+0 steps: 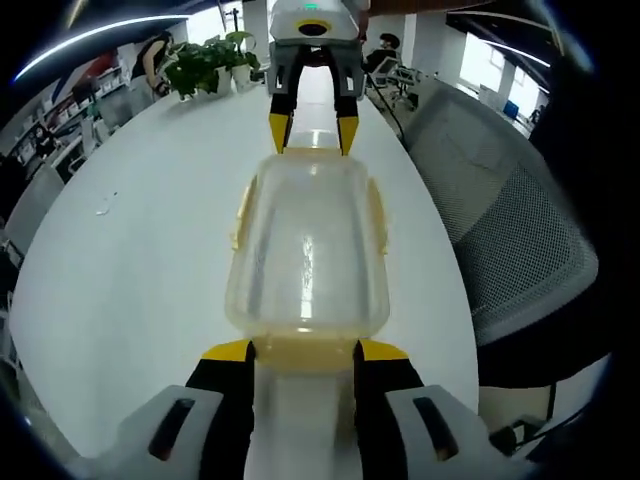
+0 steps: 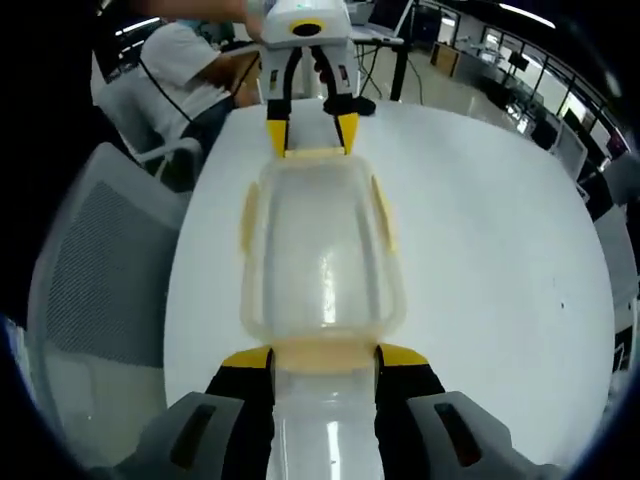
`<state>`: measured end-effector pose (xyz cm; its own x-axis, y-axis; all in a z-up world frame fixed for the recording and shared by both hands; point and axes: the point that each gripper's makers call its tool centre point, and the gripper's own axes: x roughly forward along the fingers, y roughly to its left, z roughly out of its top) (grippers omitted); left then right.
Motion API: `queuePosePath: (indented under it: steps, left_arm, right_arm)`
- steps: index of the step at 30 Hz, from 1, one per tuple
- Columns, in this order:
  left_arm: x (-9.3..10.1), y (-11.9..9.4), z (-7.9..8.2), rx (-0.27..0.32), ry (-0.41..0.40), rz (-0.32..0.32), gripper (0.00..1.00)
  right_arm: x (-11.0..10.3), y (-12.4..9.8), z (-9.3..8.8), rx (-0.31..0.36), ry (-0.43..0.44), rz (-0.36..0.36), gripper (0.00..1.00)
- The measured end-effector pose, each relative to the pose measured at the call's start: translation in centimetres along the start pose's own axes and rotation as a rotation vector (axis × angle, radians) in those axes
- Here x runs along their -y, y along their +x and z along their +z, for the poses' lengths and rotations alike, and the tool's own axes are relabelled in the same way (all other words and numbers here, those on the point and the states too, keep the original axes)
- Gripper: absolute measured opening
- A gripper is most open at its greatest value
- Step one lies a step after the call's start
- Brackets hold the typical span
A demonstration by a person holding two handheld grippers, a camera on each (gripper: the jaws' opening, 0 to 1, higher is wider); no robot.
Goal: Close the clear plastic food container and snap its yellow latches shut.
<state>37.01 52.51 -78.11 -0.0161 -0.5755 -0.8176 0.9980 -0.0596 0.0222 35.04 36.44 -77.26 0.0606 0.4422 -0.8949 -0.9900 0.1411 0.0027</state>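
A: Fingers first, nearest the lens: in the left gripper view the left gripper (image 1: 303,352) has its yellow-tipped fingers (image 1: 229,352) spread about as wide as the near end latch (image 1: 303,353), one tip at each corner. Touching it, I think, though whether they press is beyond me.

B: Same from the other side. The right gripper (image 2: 322,358) stands parted at its own end latch (image 2: 322,355), not clenched on anything.

A: Why both ends at once?

B: My guess: each braces the container (image 1: 305,245) so it cannot slide on the white tabletop (image 1: 130,250) while the opposite end is pushed.

A: The lid looks seated (clear on clear, so hard to swear to). The side latches (image 1: 377,215) seem flared outward, unsnapped.

B: Beyond it, a mesh chair (image 1: 510,240) at the tabletop's edge, and a potted plant (image 1: 205,62) farthest off.
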Motion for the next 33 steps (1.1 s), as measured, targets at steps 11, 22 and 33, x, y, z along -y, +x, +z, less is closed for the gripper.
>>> queuePosePath:
  steps: [11,22,33]
  left_arm:
    - [-0.2,-0.8,2.3,-0.011,0.003,0.009,0.38]
    - [-0.3,-0.2,4.4,-0.031,0.007,0.014,0.38]
    - [0.0,1.6,6.8,-0.043,0.017,0.012,0.38]
  right_arm:
    - [0.1,-2.3,-0.5,0.011,0.000,-0.010,0.38]
    - [0.5,-3.6,-2.1,0.012,-0.007,-0.019,0.38]
    - [0.2,-4.7,-4.9,0.010,0.001,-0.021,0.38]
